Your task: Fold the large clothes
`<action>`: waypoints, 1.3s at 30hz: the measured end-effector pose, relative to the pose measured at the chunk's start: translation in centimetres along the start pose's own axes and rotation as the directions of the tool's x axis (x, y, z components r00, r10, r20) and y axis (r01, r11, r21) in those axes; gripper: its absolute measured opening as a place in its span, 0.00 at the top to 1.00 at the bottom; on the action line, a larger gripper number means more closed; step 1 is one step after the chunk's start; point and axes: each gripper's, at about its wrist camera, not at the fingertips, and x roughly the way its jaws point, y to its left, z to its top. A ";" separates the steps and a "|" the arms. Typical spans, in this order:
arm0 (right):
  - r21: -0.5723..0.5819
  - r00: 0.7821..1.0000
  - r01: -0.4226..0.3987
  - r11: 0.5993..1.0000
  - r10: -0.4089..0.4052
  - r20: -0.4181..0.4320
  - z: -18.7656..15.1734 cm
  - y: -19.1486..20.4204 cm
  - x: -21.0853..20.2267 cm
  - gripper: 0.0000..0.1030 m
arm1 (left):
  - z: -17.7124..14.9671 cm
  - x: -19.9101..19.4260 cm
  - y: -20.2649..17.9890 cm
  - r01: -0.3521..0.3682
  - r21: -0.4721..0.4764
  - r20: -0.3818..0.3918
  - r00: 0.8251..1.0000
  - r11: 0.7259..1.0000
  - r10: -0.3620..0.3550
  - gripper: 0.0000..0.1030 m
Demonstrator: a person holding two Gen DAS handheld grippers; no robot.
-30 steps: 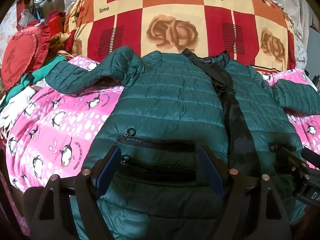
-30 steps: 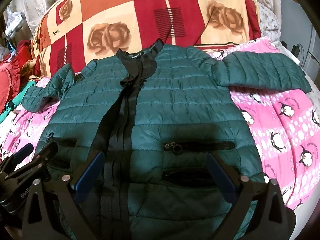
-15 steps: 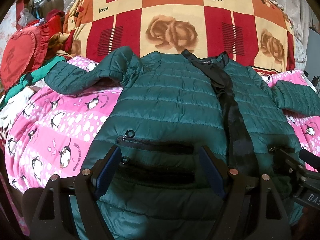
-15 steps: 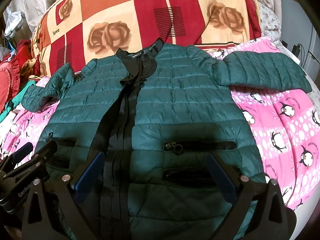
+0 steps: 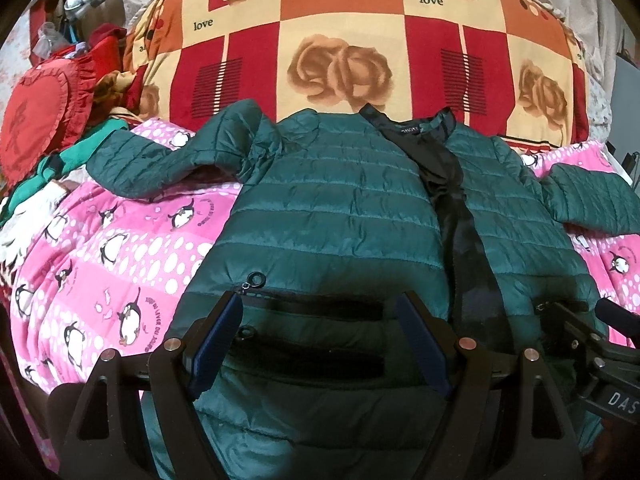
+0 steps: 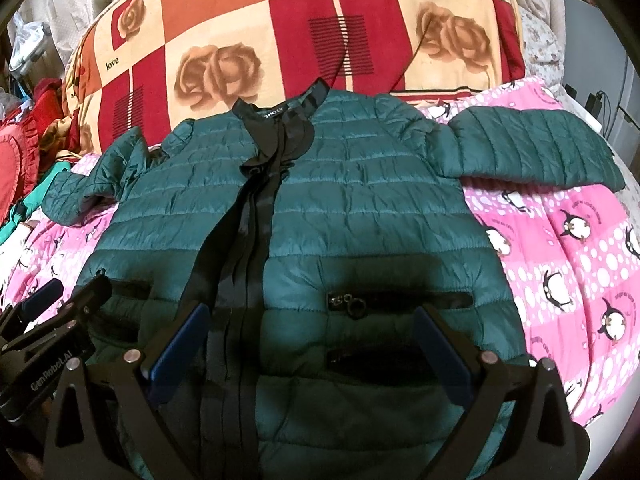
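A dark green quilted jacket lies front up and spread flat on a pink penguin-print bedspread, black zip strip down its middle, sleeves out to both sides. My left gripper hovers open over the jacket's lower left part, above the zipped pockets, nothing between its blue pads. My right gripper hovers open over the lower right part near the zip pull, also empty. Each gripper shows at the other view's edge.
A big red, orange and cream rose-print quilt is piled behind the collar. A red frilled cushion and other clothes sit at the far left. The bed's edge falls away at the right.
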 end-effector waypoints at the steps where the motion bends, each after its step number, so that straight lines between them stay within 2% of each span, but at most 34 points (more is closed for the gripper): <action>1: -0.001 1.000 0.000 1.000 0.000 -0.002 0.0 0.1 0.1 0.00 | 0.0 0.1 0.0 0.002 -0.002 -0.003 1.000 1.000 -0.002 0.53; 13: -0.009 1.000 0.005 1.000 -0.005 0.010 1.6 0.2 0.9 0.00 | 0.7 1.2 0.2 -0.011 -0.011 -0.019 1.000 1.000 0.011 0.53; 20: 0.031 0.998 -0.047 0.998 0.047 -0.032 2.8 0.1 1.8 0.00 | 1.6 1.6 0.7 -0.029 -0.017 -0.006 1.000 0.999 0.029 0.53; 24: 0.022 0.999 -0.039 0.999 0.040 -0.023 3.4 0.3 2.3 0.00 | 2.7 1.9 1.2 -0.033 -0.034 0.006 0.999 0.999 0.034 0.53; 31: 0.032 0.996 -0.082 0.996 0.082 -0.016 6.1 0.5 3.2 0.00 | 4.8 3.0 2.3 -0.054 -0.057 0.014 0.998 0.997 0.055 0.53; 39: 0.004 0.998 -0.064 0.998 0.064 -0.009 9.8 1.6 5.3 0.00 | 7.5 4.8 4.2 -0.084 -0.093 0.014 0.996 0.992 0.086 0.53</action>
